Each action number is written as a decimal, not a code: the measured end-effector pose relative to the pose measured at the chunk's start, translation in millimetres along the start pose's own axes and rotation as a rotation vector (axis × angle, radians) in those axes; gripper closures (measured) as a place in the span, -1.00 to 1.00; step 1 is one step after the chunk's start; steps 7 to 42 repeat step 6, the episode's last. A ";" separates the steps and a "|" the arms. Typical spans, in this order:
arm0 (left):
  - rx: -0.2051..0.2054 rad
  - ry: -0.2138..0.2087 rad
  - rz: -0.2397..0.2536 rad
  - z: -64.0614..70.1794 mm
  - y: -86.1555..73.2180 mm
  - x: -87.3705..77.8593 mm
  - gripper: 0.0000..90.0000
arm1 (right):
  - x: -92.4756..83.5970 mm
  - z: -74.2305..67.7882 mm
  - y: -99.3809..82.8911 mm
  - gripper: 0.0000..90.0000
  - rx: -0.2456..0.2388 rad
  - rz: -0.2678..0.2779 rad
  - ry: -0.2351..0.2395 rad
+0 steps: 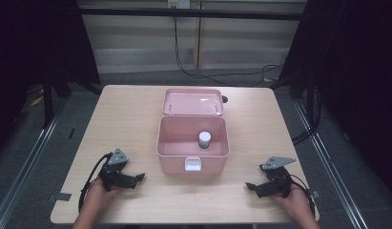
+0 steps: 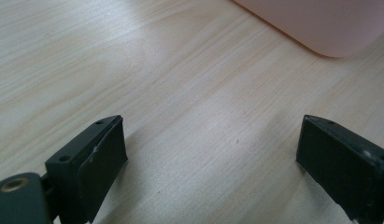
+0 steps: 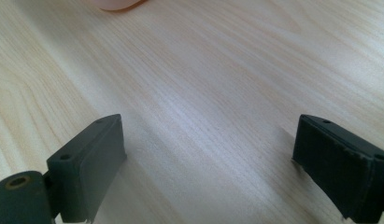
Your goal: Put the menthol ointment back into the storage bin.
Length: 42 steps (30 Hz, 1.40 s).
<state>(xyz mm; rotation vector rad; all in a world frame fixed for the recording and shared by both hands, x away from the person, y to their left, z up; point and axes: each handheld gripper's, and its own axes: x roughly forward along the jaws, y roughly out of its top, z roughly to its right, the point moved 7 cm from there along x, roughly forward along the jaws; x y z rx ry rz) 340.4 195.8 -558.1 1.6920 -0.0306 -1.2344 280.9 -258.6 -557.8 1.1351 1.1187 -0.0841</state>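
Note:
A pink box [image 1: 170,149] stands open at the middle of the wooden table [image 1: 127,114], its lid [image 1: 192,101] laid back behind it. Inside it stands a small bottle [image 1: 204,140] with a white cap, upright near the right wall. My left gripper [image 1: 141,177] rests low on the table to the front left of the box, open and empty. My right gripper [image 1: 249,186] lies to the front right of the box, open with nothing between its jaws. A corner of the pink box [image 2: 320,23] shows at the top of the left gripper view.
A white latch [image 1: 192,164] sits on the box's front wall. Black cables [image 1: 193,71] run over the floor behind the table. Bare wood lies between both pairs of jaws [image 3: 208,140]. Metal rails flank the table on both sides.

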 end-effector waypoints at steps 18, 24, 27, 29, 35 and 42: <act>0.000 0.000 0.000 0.0 0.0 0.0 -0.82 | -0.3 0.1 -0.2 -0.82 0.002 -0.005 -0.003; 0.000 0.000 0.000 0.0 0.0 0.0 -0.82 | -0.3 0.1 -0.2 -0.82 0.002 -0.005 -0.003; 0.000 0.000 0.000 0.0 0.0 0.0 -0.82 | -0.3 0.1 -0.2 -0.82 0.002 -0.005 -0.003; 0.000 0.000 0.000 0.0 0.0 0.0 -0.82 | -0.3 0.1 -0.2 -0.82 0.002 -0.005 -0.003; 0.000 0.000 0.000 0.0 0.0 0.0 -0.82 | -0.3 0.1 -0.2 -0.82 0.002 -0.005 -0.003; 0.000 0.000 0.000 0.0 0.0 0.0 -0.82 | -0.3 0.1 -0.2 -0.82 0.002 -0.005 -0.003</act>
